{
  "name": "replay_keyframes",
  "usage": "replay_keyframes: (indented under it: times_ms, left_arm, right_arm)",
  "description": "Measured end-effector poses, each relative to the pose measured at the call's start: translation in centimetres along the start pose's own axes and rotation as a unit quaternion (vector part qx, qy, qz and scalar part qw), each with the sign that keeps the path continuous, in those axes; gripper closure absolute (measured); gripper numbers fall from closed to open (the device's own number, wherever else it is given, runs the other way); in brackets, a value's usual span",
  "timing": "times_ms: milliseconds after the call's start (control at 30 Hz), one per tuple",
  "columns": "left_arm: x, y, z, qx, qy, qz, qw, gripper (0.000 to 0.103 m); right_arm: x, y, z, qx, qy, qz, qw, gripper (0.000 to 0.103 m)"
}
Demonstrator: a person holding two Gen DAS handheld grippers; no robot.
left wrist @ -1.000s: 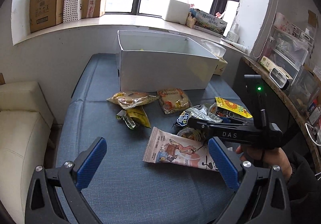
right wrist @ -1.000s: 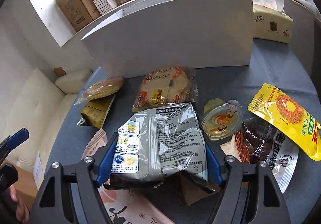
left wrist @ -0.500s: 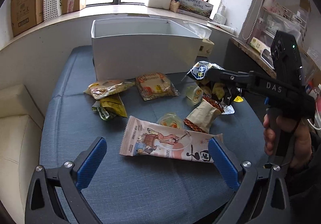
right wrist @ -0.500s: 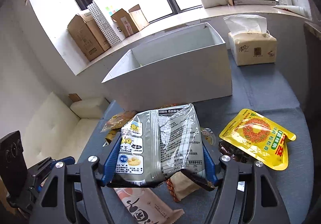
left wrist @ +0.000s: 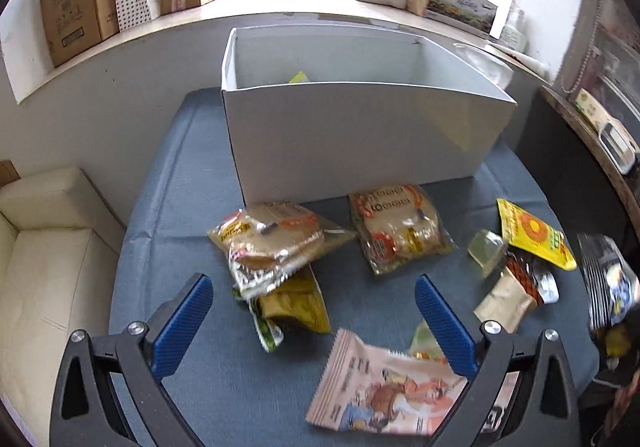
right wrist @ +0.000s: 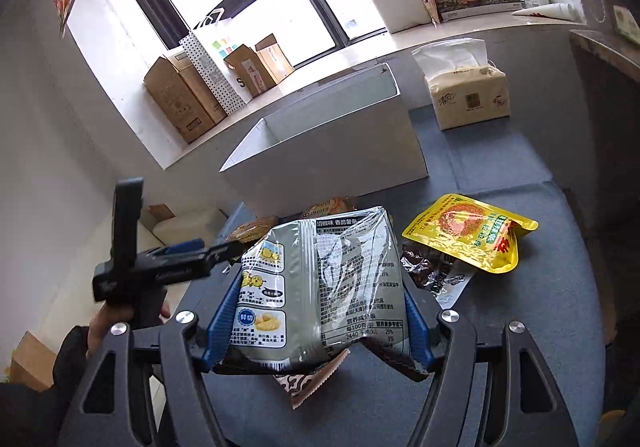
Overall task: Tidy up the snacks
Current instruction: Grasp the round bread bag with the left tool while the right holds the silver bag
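Grey chip bag [right wrist: 320, 287] lifted since earlier, right gripper [right wrist: 318, 331] jaws clamping.

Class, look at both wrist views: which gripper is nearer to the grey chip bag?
Right. The right gripper has the grey chip bag clamped between its fingers, lifted off the blue mat. The left gripper is apart from it, open over the snacks on the mat.

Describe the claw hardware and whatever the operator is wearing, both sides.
Both match: black skeletal frames with triangular cutouts and silver bolts, ribbed blue pads on the fingers. Left claw, right claw. From the right wrist view the left unit shows a black pistol-style handle, a tall black upright block and faint lettering on its body. The hand gripping it has a dark sleeve. No cables visible.
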State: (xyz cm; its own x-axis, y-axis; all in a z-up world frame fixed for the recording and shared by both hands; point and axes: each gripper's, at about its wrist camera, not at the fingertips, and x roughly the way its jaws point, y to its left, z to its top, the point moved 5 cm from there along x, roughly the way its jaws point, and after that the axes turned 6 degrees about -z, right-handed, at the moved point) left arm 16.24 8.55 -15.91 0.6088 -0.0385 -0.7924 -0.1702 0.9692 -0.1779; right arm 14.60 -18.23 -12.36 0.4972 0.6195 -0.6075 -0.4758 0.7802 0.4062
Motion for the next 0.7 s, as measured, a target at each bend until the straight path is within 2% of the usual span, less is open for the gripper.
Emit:
replay_keyframes:
  times_ms: [100,267,333,400,467,567,700]
  left_arm:
    - [2.9,1.1,1.5,-0.026,0.019,0.039,0.9987,0.0]
    - [6.8,2.8,1.7,-0.063,0.057,0.058,0.9947,0.0]
    - [7.1,3.3,1.5,-0.066,0.057,0.064,0.9941,0.011]
    - [6.6,3.7,1.2,-0.08,0.051,0.053,0.9941,0.021]
    - [5.6,3.9,1.1,-0.085,0.038,0.028,0.9953,0.022]
    - [3.7,4.1,0.6,-0.08,0.017,0.029,0.9962,0.023]
    - [0.0,3.5,-0.4,-0.079,-0.009,-0.003,0.9968,0.023]
  right_arm:
    - [0.1,-0.4,-0.1,0.004,0.001,0.0,1.0,0.029]
    - [-0.2,-1.2,-0.3,0.015,0.001,-0.002,1.0,0.029]
    - [-0.1,-1.3,-0.4,0.015,0.002,-0.004,1.0,0.029]
    - [-0.1,-1.3,-0.5,0.016,0.002,-0.003,1.0,0.029]
    - [0.0,-1.2,-0.6,0.016,0.003,-0.003,1.0,0.029]
    - [0.2,-1.0,-0.7,0.015,0.007,-0.001,1.0,0.029]
    - [0.5,-0.4,-0.8,0.006,0.01,0.001,1.0,0.029]
